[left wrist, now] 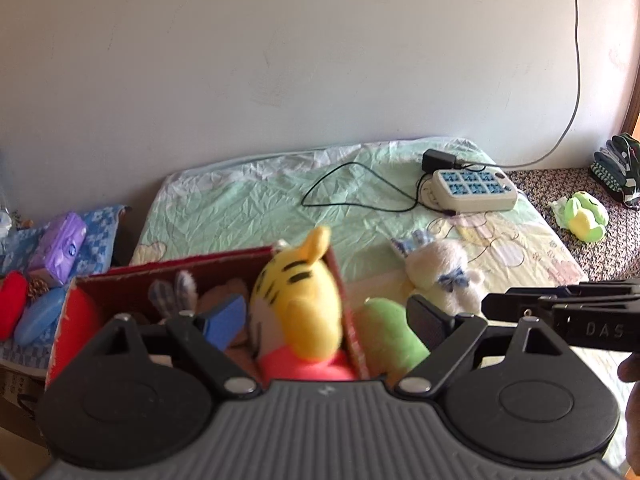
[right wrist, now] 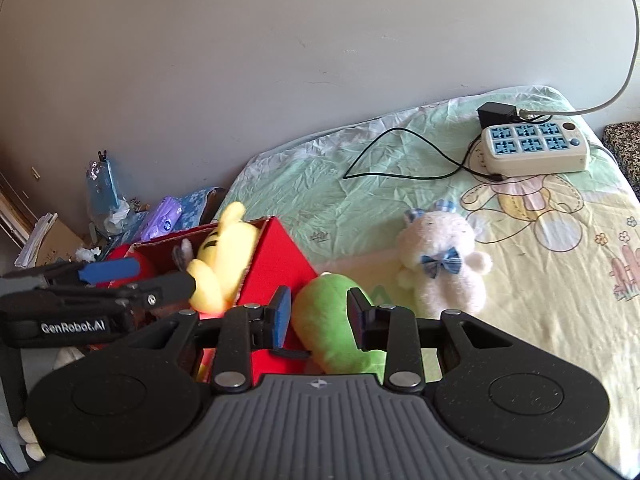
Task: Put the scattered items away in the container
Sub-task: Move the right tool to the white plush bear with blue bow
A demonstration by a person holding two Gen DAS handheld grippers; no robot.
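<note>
- Two plush toys lie loose on the bed (right wrist: 540,280): a green plush (right wrist: 336,320) touching the red box (right wrist: 280,256) on its outer side, and a white bunny plush (right wrist: 440,264) just beyond, toward the middle of the bed.
- Inside the box a yellow tiger plush (left wrist: 296,292) sits tall, leaning on the rim.
- Left gripper (left wrist: 320,320) has its fingers spread wide over the box, holding nothing.
- Right gripper (right wrist: 320,316) has its fingers drawn close with the green plush just past them; no firm pinch shows.
- Both loose toys look light, soft and squashy; pinching mid-body should hold best.
- Room in the box looks tight; the bed around the bunny is open, with the power strip (right wrist: 536,148) near the far edge.
</note>
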